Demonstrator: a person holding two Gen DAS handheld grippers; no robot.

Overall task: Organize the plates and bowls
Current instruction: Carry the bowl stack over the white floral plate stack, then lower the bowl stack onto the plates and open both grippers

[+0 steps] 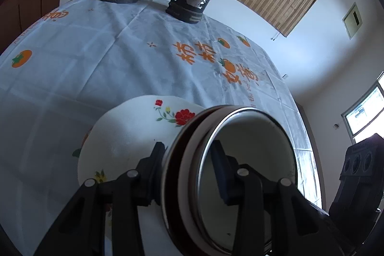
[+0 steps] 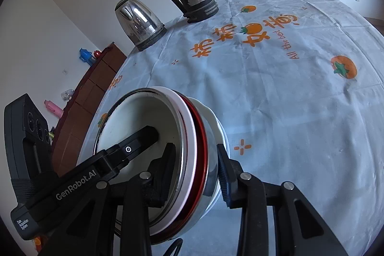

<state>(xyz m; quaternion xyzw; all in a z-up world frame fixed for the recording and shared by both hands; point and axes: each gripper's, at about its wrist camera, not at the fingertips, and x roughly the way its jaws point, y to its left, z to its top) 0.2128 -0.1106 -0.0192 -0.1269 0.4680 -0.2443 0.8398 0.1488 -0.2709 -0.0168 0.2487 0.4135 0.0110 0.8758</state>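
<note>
Both claws, left (image 1: 189,172) and right (image 2: 195,174), clamp bowl stack (image 2: 192,155) rims; plate (image 1: 134,136) half hidden

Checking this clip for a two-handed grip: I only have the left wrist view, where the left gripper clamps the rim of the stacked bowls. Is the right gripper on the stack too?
Observer: Yes. The right gripper clamps the stack of bowls at its rim, with one finger inside the top bowl and the other outside against the white bottom bowl.
Operator: How far into the bowl does the left gripper reach?
Observer: In the right wrist view, the inner finger of the left gripper lies across the top bowl's white inside, with its tip near the middle.
</note>
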